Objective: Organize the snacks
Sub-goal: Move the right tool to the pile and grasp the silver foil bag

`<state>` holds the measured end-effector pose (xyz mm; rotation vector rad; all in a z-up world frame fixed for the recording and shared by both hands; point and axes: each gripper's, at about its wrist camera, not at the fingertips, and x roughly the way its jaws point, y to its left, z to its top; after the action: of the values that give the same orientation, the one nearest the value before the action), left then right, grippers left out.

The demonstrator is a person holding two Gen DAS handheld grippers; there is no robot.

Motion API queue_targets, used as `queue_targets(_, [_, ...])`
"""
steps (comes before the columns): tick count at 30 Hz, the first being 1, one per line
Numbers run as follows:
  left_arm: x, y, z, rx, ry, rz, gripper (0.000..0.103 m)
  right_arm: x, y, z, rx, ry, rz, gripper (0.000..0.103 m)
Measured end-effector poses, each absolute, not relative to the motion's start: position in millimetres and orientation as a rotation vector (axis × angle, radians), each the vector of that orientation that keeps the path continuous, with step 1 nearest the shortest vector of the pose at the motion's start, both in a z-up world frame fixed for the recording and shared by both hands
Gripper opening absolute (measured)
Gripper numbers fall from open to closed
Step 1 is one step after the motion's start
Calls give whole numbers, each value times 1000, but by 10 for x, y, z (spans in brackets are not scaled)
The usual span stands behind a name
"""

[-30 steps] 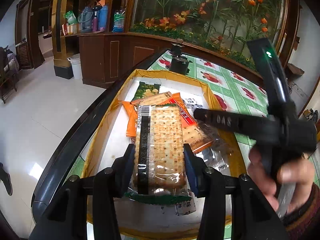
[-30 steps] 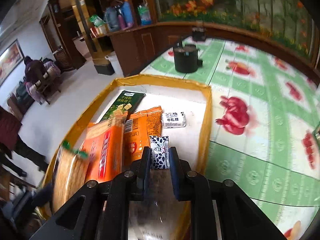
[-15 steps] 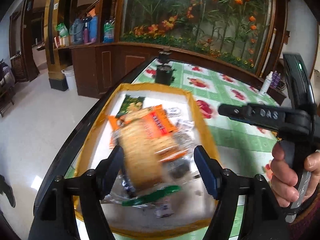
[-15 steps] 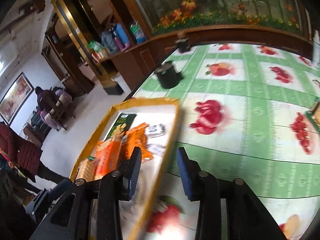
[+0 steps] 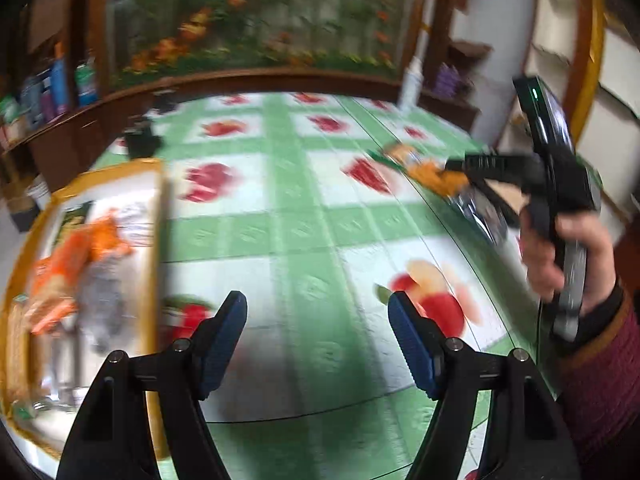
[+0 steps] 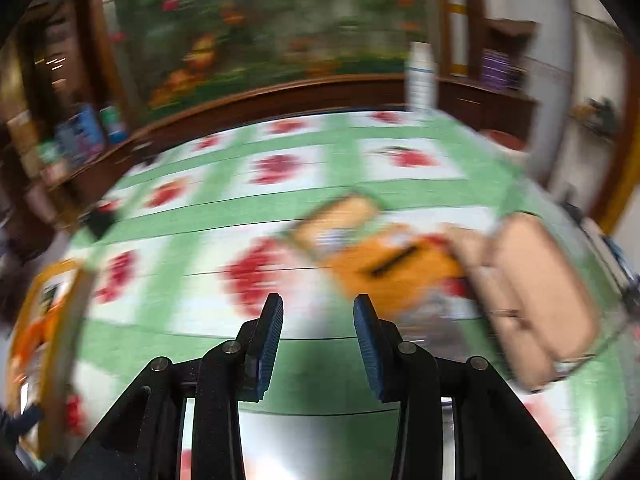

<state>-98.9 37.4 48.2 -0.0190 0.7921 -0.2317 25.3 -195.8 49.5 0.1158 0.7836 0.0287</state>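
Note:
My left gripper hangs open over the green-and-white fruit tablecloth, nothing between its blue pads. At its left lies the yellow-rimmed tray with orange packets and other blurred snacks. My right gripper is open too, its jaws narrower and empty. Just ahead and right of it lie an orange packet, a cracker packet and pale beige packs. In the left wrist view a hand holds the right gripper by that loose pile.
A black pot stands on the table behind the tray. A white bottle stands at the table's far edge, before a wooden ledge and a flower mural. The tray's rim shows at far left in the right wrist view.
Both grippers let go of their packets in the tray and opened. Both then swung right, away from the tray, over the tablecloth toward the loose pile of snacks.

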Motion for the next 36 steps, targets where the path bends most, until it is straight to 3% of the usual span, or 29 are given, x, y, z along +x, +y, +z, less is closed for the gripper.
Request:
queue_targets(8, [-954,250,390,12,810,-249,72,378,-2453,277,104,874,-92,40])
queue_targets(12, [-945,358,362,-22,825,-237,72,301,-2393,289,168,884,16,53])
queue_targets(17, [-942,436,381,-45,826,-236,72,192,-2318,408,336,849,292,54])
queue_targets(20, [-951,435,382,-42,824,-239,72,196,-2420,462,238,817,140,59])
queue_targets(29, [-947,370,370,-26,830,-254,72,261,-2565,243,256,929,111,60])
queue_targets(36, [-893,303,389,-4,840,-252,72,106,-2064,177,-21,930,92,61])
